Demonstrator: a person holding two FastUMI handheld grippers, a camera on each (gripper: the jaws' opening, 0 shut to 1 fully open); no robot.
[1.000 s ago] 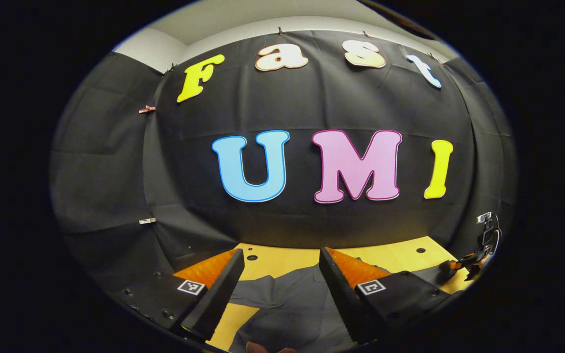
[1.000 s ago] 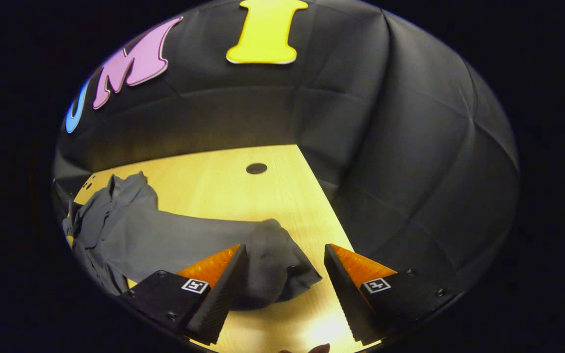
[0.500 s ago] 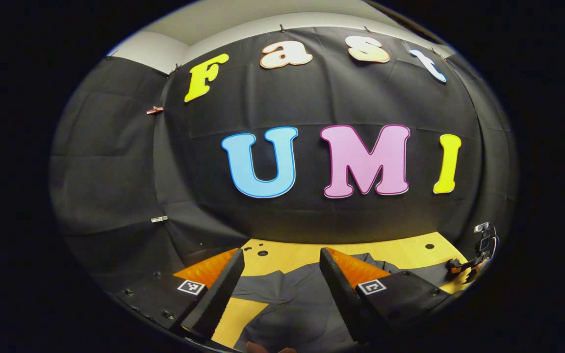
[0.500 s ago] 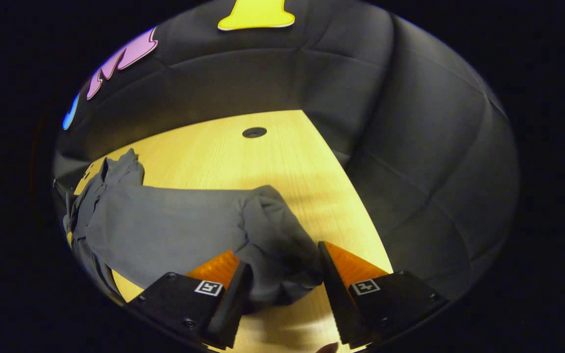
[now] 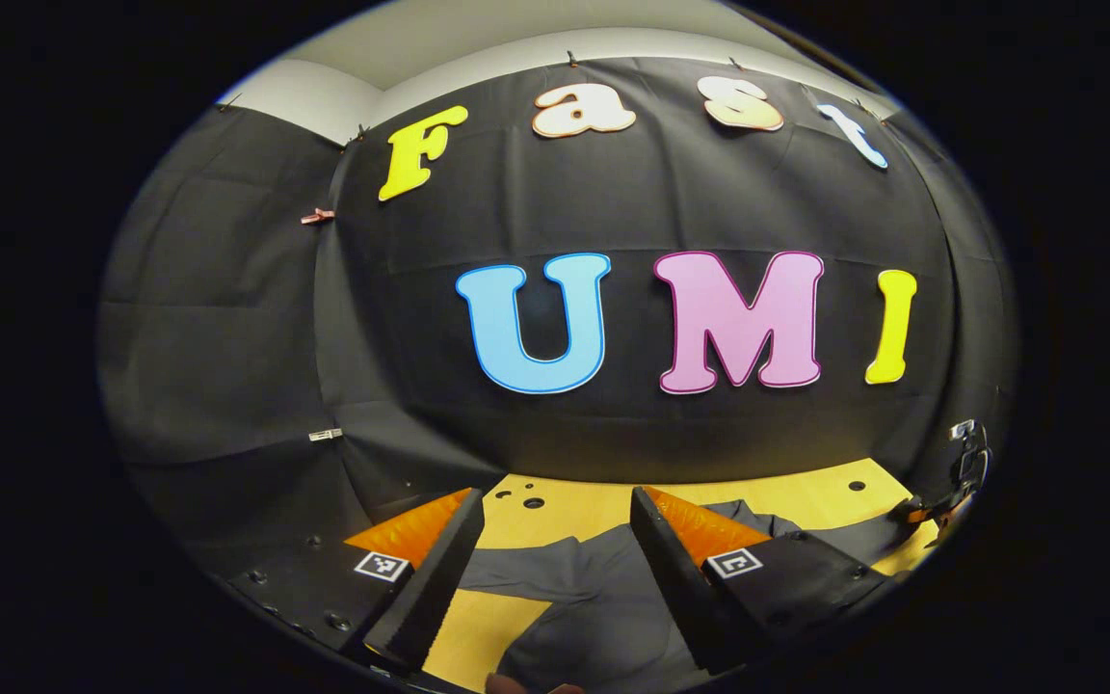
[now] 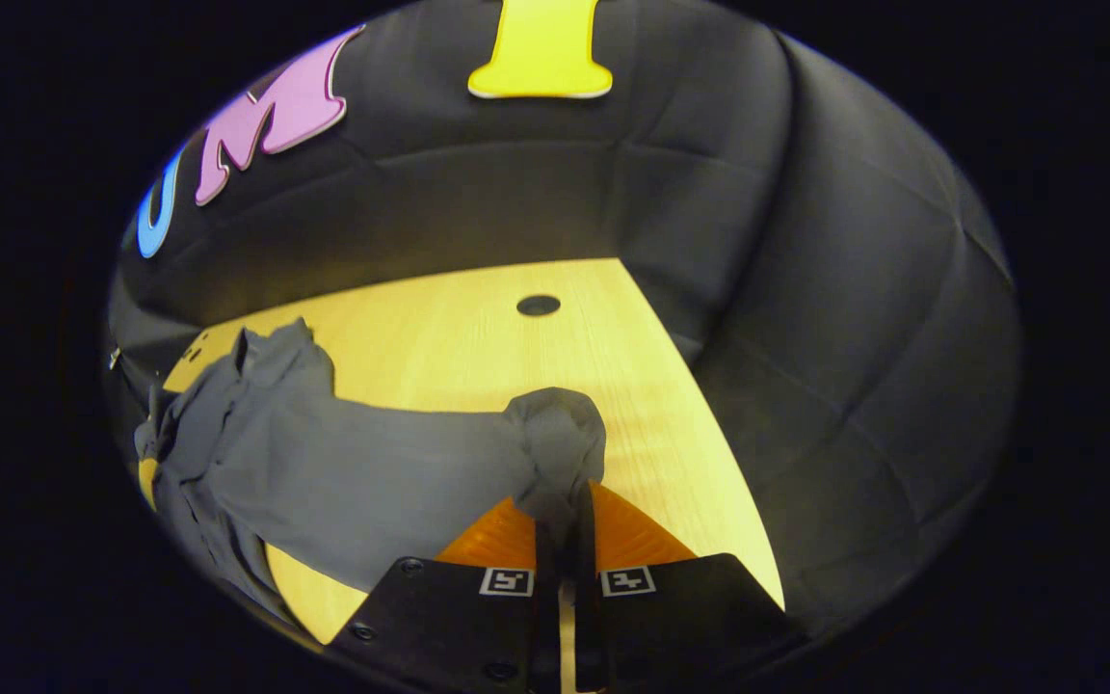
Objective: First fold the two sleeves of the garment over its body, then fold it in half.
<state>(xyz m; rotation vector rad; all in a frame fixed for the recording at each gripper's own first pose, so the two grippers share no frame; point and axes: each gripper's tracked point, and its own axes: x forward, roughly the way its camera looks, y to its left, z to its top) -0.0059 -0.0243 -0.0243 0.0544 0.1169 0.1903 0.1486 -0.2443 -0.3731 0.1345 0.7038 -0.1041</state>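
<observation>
In the right gripper view, the right gripper (image 6: 565,525) sits at six o'clock with its two fingers clenched together on the bunched cuff end of the dark grey cloth sleeve (image 6: 372,472), the cuff puffing up just above the fingertips. From there the sleeve stretches toward nine o'clock, where the rest of the dark grey fabric garment (image 6: 218,414) lies rumpled on the pale yellow wooden table (image 6: 478,347); a small round dark hole (image 6: 538,306) in the tabletop sits toward twelve o'clock from the cuff. In the left gripper view, the left gripper (image 5: 550,559) hovers with its fingers spread wide apart and grasping nothing, the garment (image 5: 594,607) lying flat on the table (image 5: 574,506) between and below them at six o'clock. The right gripper (image 5: 960,482) appears small at four o'clock, at the table's far edge.
</observation>
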